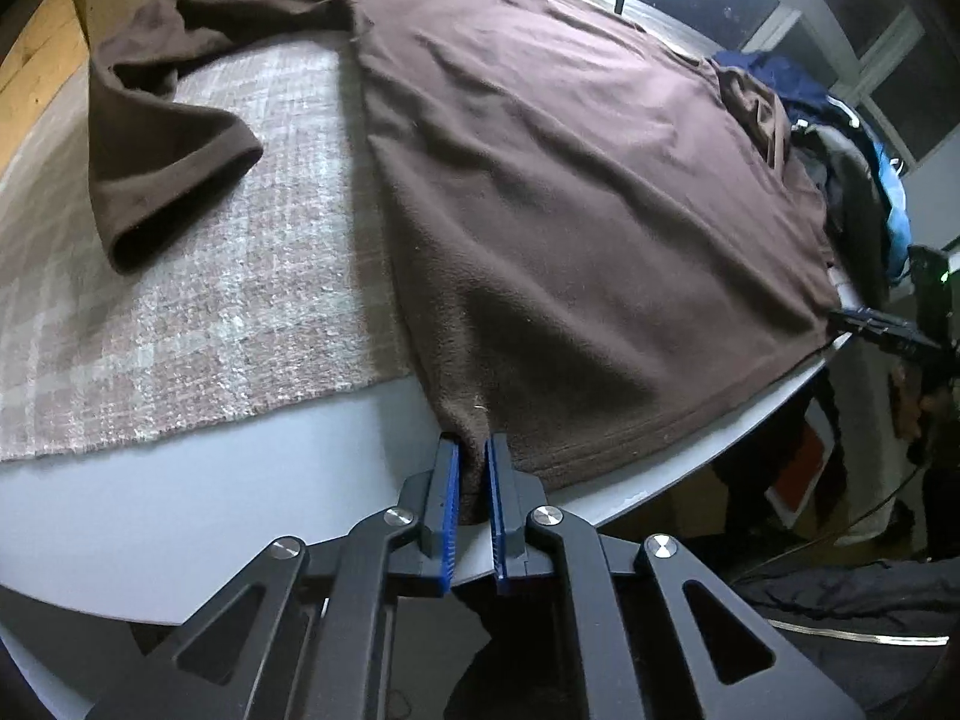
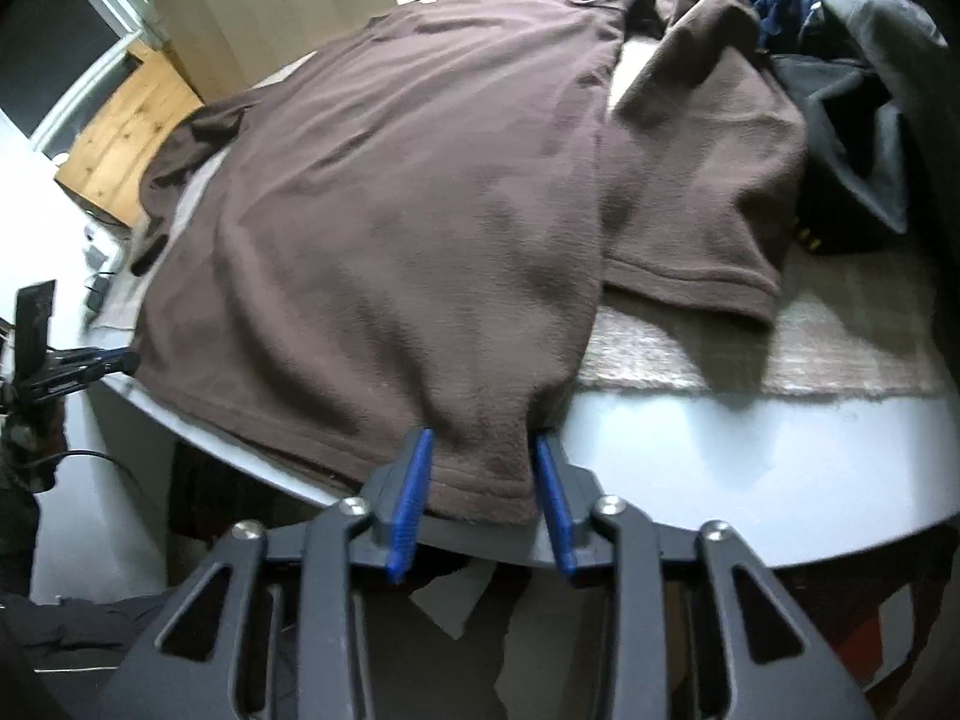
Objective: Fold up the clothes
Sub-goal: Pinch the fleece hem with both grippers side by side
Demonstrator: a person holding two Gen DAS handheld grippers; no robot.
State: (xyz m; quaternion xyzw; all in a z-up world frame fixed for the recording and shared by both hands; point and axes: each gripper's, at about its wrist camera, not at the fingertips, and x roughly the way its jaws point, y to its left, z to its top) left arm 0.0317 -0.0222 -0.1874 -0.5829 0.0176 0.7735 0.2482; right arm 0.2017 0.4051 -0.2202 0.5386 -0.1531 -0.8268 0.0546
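Note:
A brown fleece shirt [image 1: 570, 180] lies spread flat on a round white table [image 1: 210, 510], its hem at the near edge. My left gripper [image 1: 474, 456] is shut on the hem's left corner, with fabric pinched between the blue pads. In the right wrist view the shirt [image 2: 390, 210] fills the middle, and my right gripper [image 2: 480, 456] is shut on the hem's right corner, a bunch of fleece filling the gap between its pads. One short sleeve [image 1: 162, 168] lies out to the left, the other [image 2: 708, 180] to the right. Each gripper shows small in the other's view, at the far hem corner.
A pale woven mat [image 1: 210, 270] lies under the shirt on the table [image 2: 750, 468]. A pile of dark blue and grey clothes [image 2: 852, 60] sits at the far right. Windows and a wooden panel [image 2: 126, 126] stand beyond the table. The table's rim runs just under both grippers.

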